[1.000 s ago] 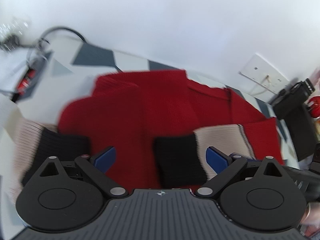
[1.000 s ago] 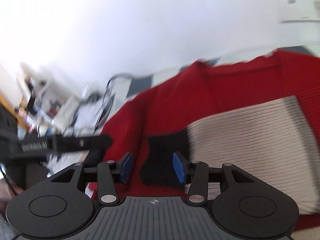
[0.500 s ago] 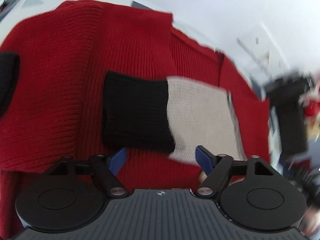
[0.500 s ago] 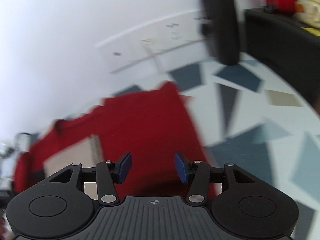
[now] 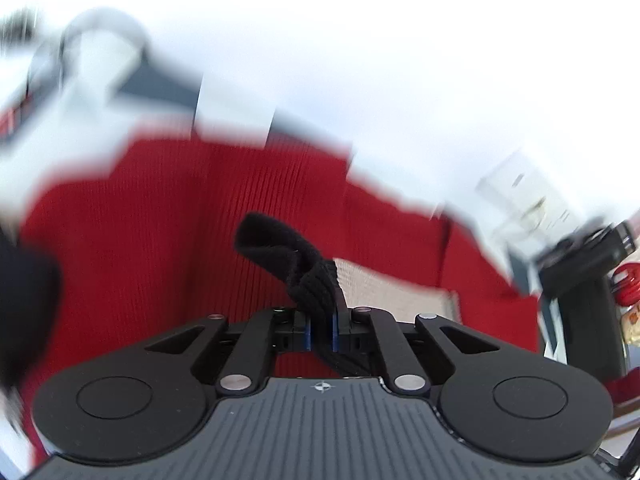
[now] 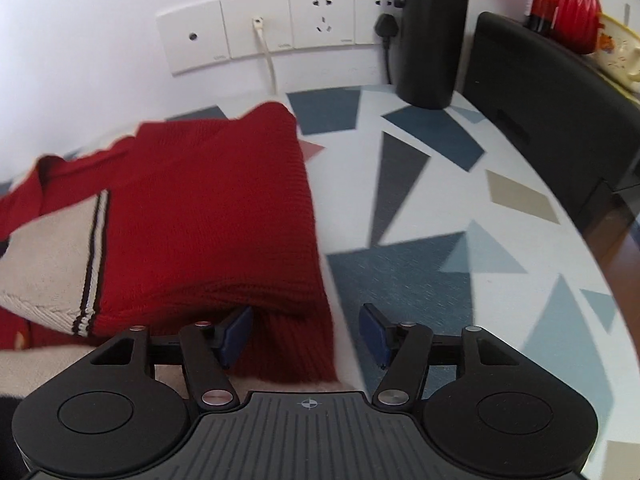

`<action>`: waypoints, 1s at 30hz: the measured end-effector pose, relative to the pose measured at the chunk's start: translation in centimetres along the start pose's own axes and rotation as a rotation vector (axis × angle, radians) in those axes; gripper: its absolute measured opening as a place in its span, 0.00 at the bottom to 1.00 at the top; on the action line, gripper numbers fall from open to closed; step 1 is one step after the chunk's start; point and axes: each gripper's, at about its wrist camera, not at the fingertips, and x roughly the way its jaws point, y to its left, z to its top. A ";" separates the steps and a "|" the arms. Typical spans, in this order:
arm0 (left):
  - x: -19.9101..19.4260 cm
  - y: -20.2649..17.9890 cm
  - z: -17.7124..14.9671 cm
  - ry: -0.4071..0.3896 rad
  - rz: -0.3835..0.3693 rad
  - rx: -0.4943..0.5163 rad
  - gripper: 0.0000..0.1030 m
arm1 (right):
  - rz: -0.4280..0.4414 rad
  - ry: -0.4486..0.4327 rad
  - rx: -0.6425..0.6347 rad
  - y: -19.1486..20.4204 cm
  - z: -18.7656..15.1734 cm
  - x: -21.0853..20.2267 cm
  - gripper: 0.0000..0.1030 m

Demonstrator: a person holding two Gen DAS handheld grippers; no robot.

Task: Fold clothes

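Note:
A red knitted sweater [image 5: 168, 216] with beige and black sleeve ends lies on the patterned table. My left gripper [image 5: 321, 330] is shut on the black cuff [image 5: 280, 244] of a sleeve, which bunches up between the blue pads; the beige sleeve band [image 5: 396, 296] trails to the right. In the right wrist view the folded red sweater [image 6: 208, 216] fills the left side, with the beige striped sleeve [image 6: 48, 256] across it. My right gripper [image 6: 306, 338] is open at the sweater's lower right corner, its left pad [image 6: 236, 334] against the folded edge and the right pad over the table.
The tabletop [image 6: 440, 216] has blue and grey triangles. A black bottle [image 6: 430, 32] stands by the wall sockets [image 6: 272, 28] with a plugged cable. A black chair back [image 6: 552, 112] is at the right, with red items [image 6: 576, 4] behind it. Blurred cables [image 5: 48, 64] lie at far left.
My left gripper has closed on the black cuff and lifted it. My right gripper has opened wider and settled at the sweater's right corner.

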 end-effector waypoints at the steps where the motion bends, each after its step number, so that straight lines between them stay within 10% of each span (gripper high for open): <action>1: -0.8 -0.4 0.5 -0.048 0.003 0.029 0.09 | -0.005 0.006 -0.014 0.2 0.1 0.2 0.54; 13: 2.6 2.1 -1.5 0.080 0.139 0.105 0.14 | 0.091 -0.003 -0.009 0.3 5.1 1.8 0.60; 15: 3.0 1.4 -1.6 0.065 0.172 0.136 0.23 | 0.091 0.004 0.001 0.5 5.9 2.8 0.60; 17: 2.3 0.3 -1.6 0.041 0.205 0.221 0.68 | 0.124 0.009 0.022 0.9 6.3 3.4 0.60; 19: 1.1 -0.9 -1.7 -0.024 0.210 0.315 0.81 | 0.149 0.011 0.033 1.5 6.2 3.9 0.64; 30: -5.5 3.7 -2.7 0.016 0.309 0.064 0.89 | -0.010 0.046 -0.175 6.9 2.8 6.7 0.99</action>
